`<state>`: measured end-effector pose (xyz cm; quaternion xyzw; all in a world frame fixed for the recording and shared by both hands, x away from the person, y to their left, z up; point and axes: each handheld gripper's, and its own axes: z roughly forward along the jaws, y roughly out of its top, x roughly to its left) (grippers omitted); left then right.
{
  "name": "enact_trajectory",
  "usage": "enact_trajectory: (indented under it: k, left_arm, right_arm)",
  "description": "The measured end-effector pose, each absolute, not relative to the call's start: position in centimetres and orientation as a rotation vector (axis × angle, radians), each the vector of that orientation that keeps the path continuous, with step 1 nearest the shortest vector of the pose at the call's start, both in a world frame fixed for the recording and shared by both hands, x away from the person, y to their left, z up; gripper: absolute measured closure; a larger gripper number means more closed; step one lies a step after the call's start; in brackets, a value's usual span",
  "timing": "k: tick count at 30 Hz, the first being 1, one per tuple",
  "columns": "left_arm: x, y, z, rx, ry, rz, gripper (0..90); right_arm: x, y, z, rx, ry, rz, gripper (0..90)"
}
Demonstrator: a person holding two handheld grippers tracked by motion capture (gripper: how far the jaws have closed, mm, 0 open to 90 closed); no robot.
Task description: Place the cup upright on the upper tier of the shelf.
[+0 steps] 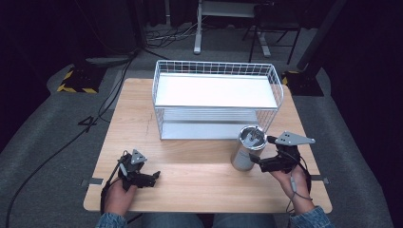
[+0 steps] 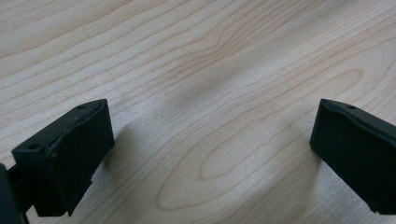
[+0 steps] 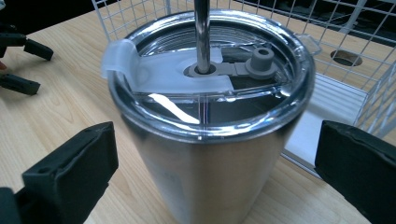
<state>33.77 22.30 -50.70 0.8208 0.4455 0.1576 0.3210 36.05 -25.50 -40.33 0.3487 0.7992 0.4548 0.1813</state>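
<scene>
Two grippers work over a light wooden table (image 1: pixel 190 175). The right gripper (image 1: pixel 264 153) sits at the right front part of the table, its jaws spread wide on either side of a stainless steel tumbler (image 1: pixel 247 148) without pressing on it; in the right gripper view the tumbler (image 3: pixel 205 154) stands upright between the two black jaws with a visible gap at each side. A clear lid (image 3: pixel 210 100) caps the tumbler, and a metal straw (image 3: pixel 201 32) rises through its middle.

The tumbler stands just in front of the right front corner of a white wire shelf rack (image 1: pixel 216 97), near it but apart from the wire. The rack takes up the far middle of the table, leaving a broad bare strip of wood along the near edge and a narrower strip at each side.

The left gripper (image 1: pixel 154 178) rests low at the left front part, well apart from the tumbler, close to the near edge. In the left gripper view its jaws stand wide apart with bare wood grain (image 2: pixel 210 116) between them.
</scene>
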Motion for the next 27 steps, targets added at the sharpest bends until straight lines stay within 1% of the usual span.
enact_trajectory:
  k: [14,27]
  left_arm:
    - [33.8,22.3,-50.7,2.156,1.170,0.414,0.1]
    - [33.8,22.3,-50.7,2.157,1.170,0.414,0.1]
  right_arm:
    - [38.3,-23.4,-42.5,0.994,2.271,1.324,0.0]
    - [38.4,-23.2,-42.7,0.986,2.262,1.303,2.5]
